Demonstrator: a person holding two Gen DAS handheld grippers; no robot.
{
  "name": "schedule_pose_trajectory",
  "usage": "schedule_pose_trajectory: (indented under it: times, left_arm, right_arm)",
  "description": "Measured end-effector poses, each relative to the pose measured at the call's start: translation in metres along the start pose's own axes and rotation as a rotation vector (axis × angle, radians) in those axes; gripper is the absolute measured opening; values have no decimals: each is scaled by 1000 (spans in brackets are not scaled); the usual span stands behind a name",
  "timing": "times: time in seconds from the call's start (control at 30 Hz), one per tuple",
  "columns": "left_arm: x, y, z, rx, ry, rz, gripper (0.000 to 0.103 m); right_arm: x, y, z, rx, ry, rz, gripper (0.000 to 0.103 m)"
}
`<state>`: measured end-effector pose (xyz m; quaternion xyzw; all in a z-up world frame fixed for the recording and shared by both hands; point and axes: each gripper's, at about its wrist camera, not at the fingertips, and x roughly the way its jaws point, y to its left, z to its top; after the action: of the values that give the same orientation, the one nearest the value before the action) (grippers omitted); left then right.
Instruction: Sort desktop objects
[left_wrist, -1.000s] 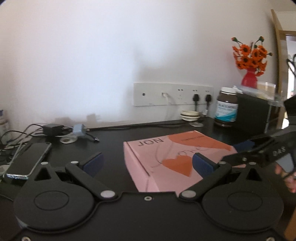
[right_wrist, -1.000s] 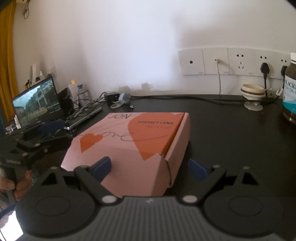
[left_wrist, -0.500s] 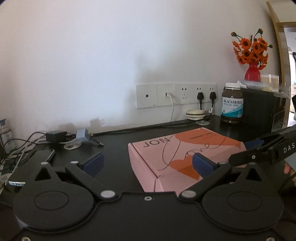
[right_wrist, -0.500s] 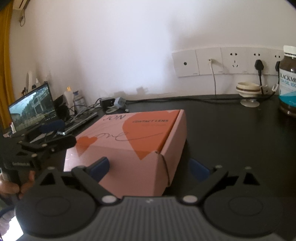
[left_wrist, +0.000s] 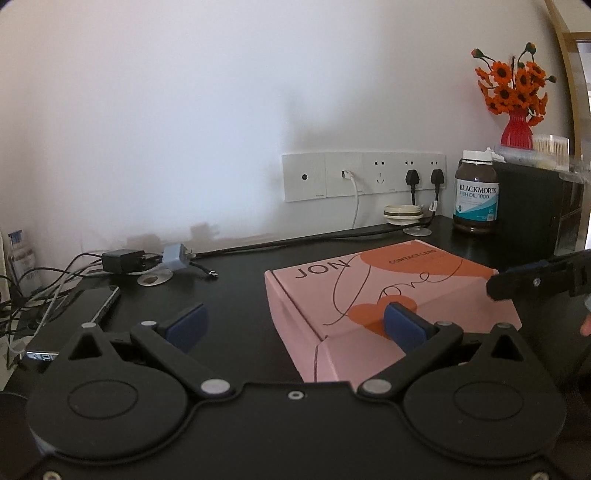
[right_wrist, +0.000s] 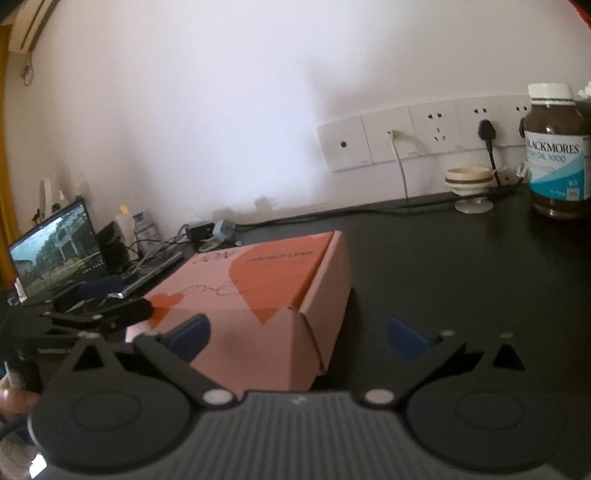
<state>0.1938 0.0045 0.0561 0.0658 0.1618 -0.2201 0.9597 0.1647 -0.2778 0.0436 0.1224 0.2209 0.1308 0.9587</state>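
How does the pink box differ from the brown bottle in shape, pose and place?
The pink box is flat and wide; the brown bottle is round and tall. The box lies mid-desk, near both grippers; the bottle stands upright at the back, near the wall sockets. Both rest on the black desk and bear printed text.

Ahead of the fingers, the box (left_wrist: 388, 291) looks like matt pink cardboard with creased folds. The desk (left_wrist: 240, 280) is smooth, dull black. Far right, the bottle (right_wrist: 556, 155) is glossy brown with a white plastic cap and paper label. The pads (left_wrist: 186, 326) look matt blue rubber.
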Motion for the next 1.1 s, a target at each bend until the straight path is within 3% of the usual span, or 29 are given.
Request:
schedule_pose_trajectory:
  times: [0.13, 1.1]
  left_arm:
    - [2, 6, 0, -34, 14, -23, 103]
    - [2, 6, -1, -43, 15, -21, 103]
  right_arm:
    - [-6, -5, -1, 35, -35, -8, 102]
    - [1, -7, -4, 55, 1, -4, 102]
